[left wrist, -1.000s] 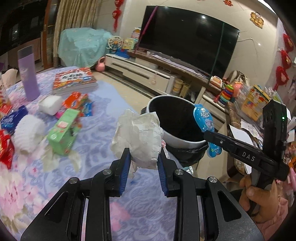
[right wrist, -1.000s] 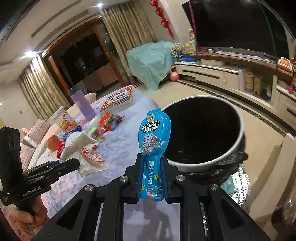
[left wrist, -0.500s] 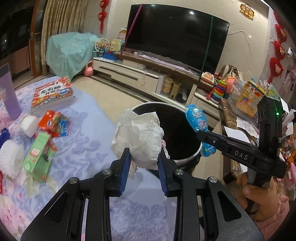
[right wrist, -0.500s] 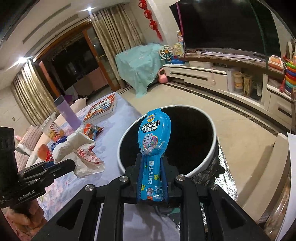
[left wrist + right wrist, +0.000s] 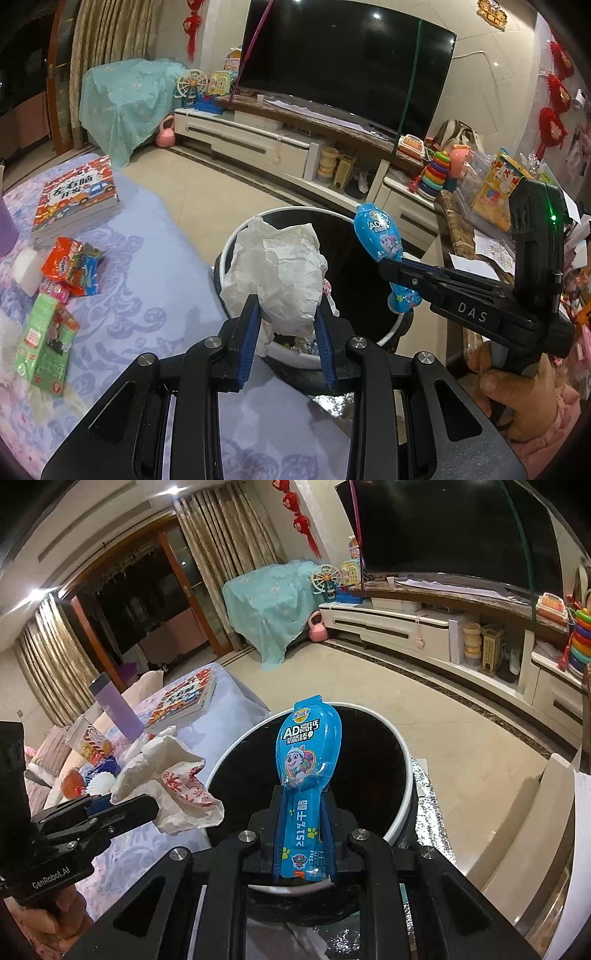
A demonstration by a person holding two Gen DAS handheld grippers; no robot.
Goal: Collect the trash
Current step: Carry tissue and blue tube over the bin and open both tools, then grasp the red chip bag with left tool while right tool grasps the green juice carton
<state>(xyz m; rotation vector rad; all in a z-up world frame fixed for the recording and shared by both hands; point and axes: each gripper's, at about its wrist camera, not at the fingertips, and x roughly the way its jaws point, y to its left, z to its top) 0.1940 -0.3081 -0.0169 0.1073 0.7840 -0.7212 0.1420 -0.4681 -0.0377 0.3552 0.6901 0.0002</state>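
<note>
Both hands carry trash above the round bin beside the table.
Clamped between the blue pads of the left gripper point(image 5: 287, 334) is a crumpled white paper wad point(image 5: 279, 275), held over the near-left rim of the black, white-rimmed bin point(image 5: 391, 328); the right gripper point(image 5: 303, 834) pinches a blue snack wrapper point(image 5: 306, 760) upright over the bin's opening. Farther left, on the table's floral cloth point(image 5: 147, 266), lie a green carton point(image 5: 46, 350), an orange snack bag point(image 5: 72, 266) and a picture book point(image 5: 75, 197) near its far edge.
</note>
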